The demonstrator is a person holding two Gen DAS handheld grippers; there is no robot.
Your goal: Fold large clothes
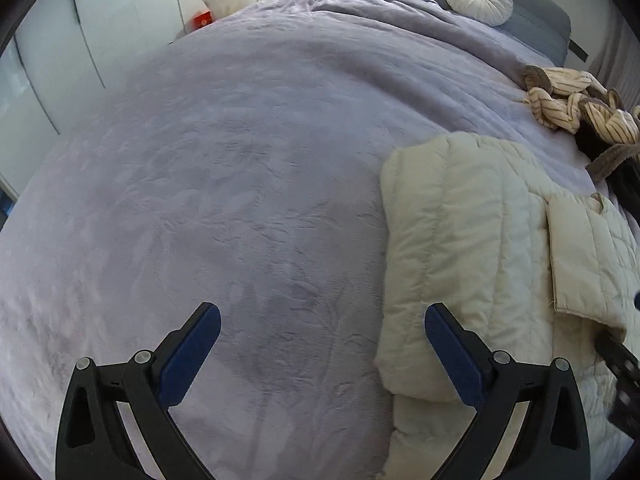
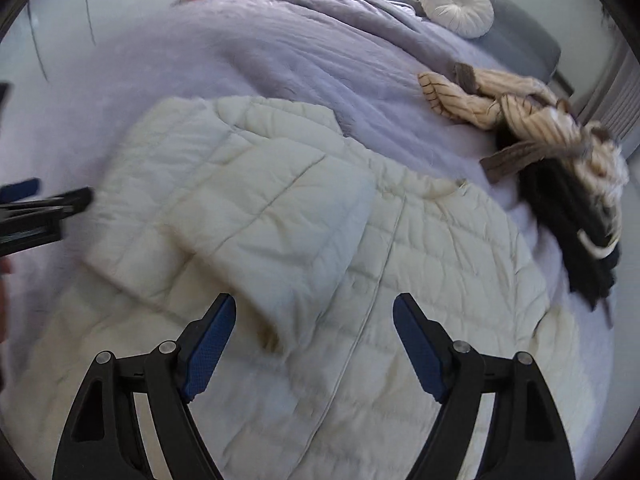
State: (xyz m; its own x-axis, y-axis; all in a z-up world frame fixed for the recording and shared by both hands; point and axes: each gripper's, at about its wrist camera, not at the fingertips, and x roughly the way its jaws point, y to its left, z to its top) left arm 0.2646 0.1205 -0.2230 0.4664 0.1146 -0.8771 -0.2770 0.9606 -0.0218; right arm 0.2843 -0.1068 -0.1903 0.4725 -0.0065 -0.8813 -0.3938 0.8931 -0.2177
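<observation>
A cream quilted puffer jacket (image 2: 320,240) lies flat on the lavender bed cover (image 2: 240,60), with one sleeve (image 2: 240,208) folded across its body. My right gripper (image 2: 314,316) is open and empty, hovering over the jacket's front near the zipper line. In the left wrist view the jacket (image 1: 472,248) lies at the right. My left gripper (image 1: 322,326) is open and empty above the bare cover (image 1: 240,200), its right finger (image 1: 444,340) over the jacket's left edge. The left gripper also shows at the left edge of the right wrist view (image 2: 44,200).
A heap of striped beige and dark clothes (image 2: 552,148) lies on the bed's right side, also in the left wrist view (image 1: 580,116). A round white cushion (image 2: 456,6) and grey pillows sit at the headboard. White wardrobe doors (image 1: 80,40) stand to the left.
</observation>
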